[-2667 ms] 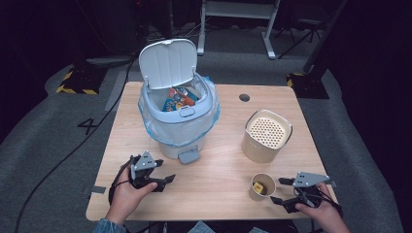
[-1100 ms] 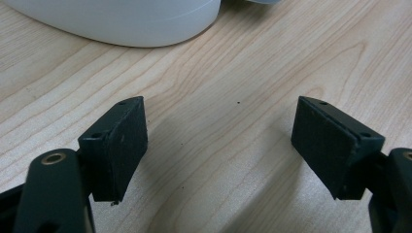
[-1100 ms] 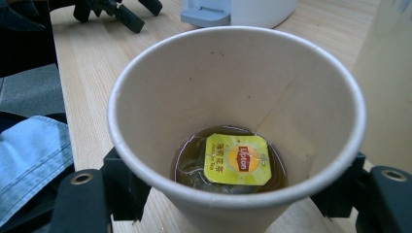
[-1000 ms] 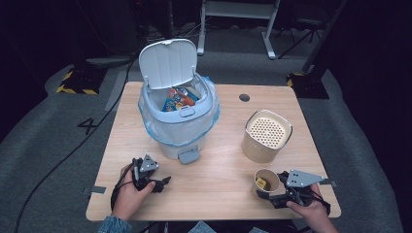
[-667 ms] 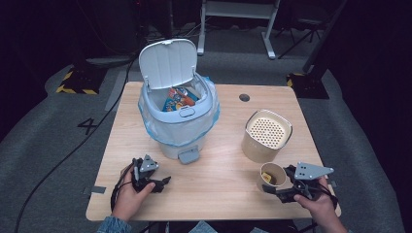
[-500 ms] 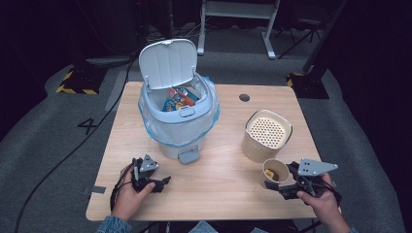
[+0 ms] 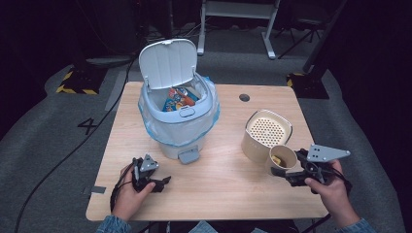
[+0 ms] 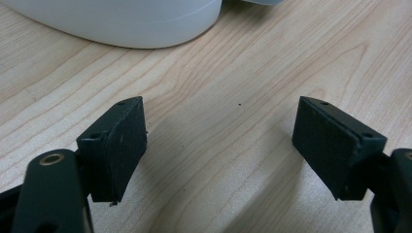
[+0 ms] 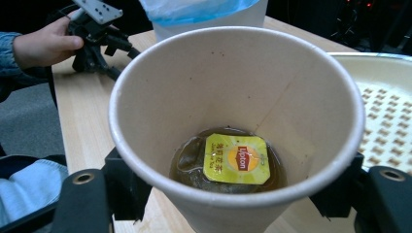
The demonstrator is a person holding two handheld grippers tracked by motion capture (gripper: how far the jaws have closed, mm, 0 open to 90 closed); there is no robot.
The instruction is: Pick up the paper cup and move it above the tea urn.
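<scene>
I had the right gripper [image 7: 286,171] clamped on the paper cup [image 7: 282,159], jaws on either side of its wall, at the near right of the table [image 7: 228,194]. In the right gripper view the cup [image 9: 233,121] sat upright with a shallow pool of tea and a tea bag with a yellow Lipton tag [image 9: 236,158] at the bottom. The cup was just beside the beige perforated-top container [image 7: 266,133], near side of it; touching or not, I couldn't tell. My left gripper [image 7: 158,182] rested low at the near left, jaws spread wide with nothing between them, only bare wood under them in the left gripper view [image 8: 221,145]. The white bin base [image 8: 121,22] showed just beyond those jaws. The pedal bin [image 7: 179,114] stood at centre-left, lid [image 7: 167,63] up, blue liner around the rim, colourful wrappers [image 7: 176,98] inside. A small dark grommet [image 7: 244,97] sat far right of the bin. My left hand [image 7: 127,196] and right hand [image 7: 333,187] each gripped a handle.
</scene>
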